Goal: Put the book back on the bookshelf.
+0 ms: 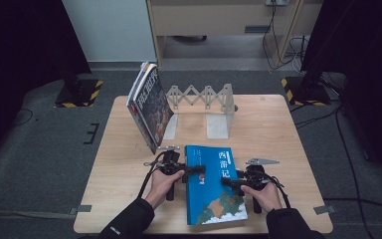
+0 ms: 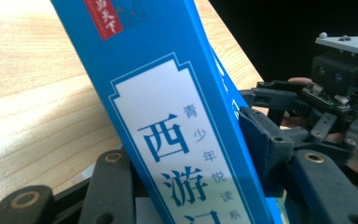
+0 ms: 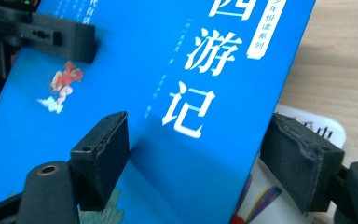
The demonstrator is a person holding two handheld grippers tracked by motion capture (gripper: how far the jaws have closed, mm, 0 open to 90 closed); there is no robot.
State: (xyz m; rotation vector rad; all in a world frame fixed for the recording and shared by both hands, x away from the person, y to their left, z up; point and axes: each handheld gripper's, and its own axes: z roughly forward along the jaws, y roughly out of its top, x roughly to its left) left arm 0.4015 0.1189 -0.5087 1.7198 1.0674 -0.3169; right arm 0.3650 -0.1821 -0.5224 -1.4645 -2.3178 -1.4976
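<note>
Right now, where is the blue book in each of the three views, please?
High view: the blue book lies at the near middle of the table, between the two hands.
Left gripper view: it runs as a slanted band from top centre to bottom centre.
Right gripper view: its cover spreads over the left and centre.
Shared landmark: the big characters of the title on its cover.
</note>
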